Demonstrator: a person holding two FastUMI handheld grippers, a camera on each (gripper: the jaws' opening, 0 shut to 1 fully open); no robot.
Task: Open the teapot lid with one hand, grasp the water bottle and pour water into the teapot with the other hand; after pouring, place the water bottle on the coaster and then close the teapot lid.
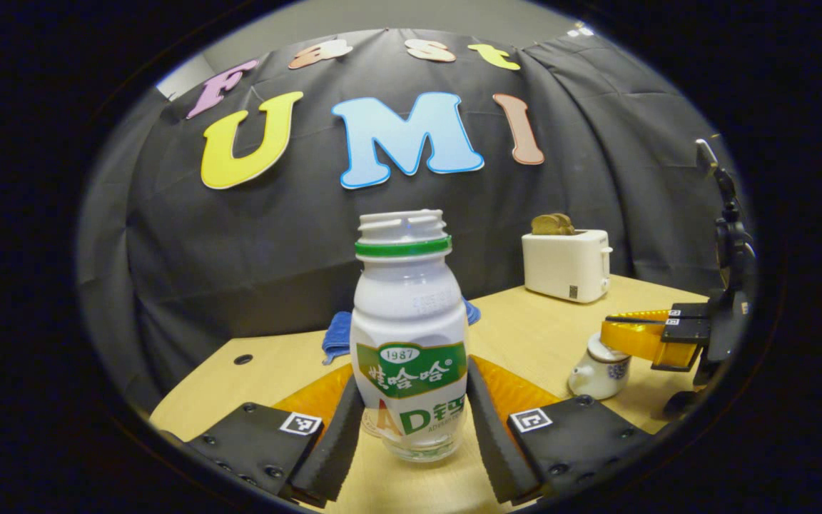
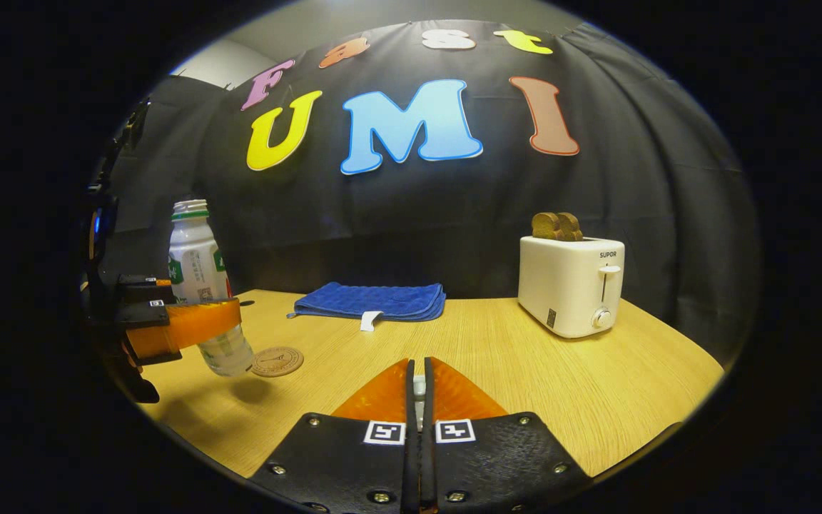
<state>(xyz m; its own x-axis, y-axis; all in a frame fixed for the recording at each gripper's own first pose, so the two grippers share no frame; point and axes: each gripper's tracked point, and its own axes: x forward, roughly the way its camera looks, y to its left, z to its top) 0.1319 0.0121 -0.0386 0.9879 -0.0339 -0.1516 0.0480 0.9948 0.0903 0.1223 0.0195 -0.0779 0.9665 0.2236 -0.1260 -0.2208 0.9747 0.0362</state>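
A white, uncapped water bottle [image 1: 409,321] with a green label stands upright between the fingers of my left gripper [image 1: 414,389], which is shut on its lower body. In the right gripper view the bottle [image 2: 197,264] hangs slightly tilted just above the table, beside a round brown coaster [image 2: 277,360], with the left gripper [image 2: 229,318] around it. The small white teapot [image 1: 596,375] sits at the right, and my right gripper [image 1: 609,334] reaches onto its top. My right gripper [image 2: 419,370] is shut, with a sliver of the white lid [image 2: 419,386] pinched between its fingers.
A white toaster [image 2: 571,285] with bread in its slots stands at the back right of the wooden table [image 2: 525,371]. A folded blue cloth [image 2: 372,300] lies at the back centre. The black cloth wall closes off the rear.
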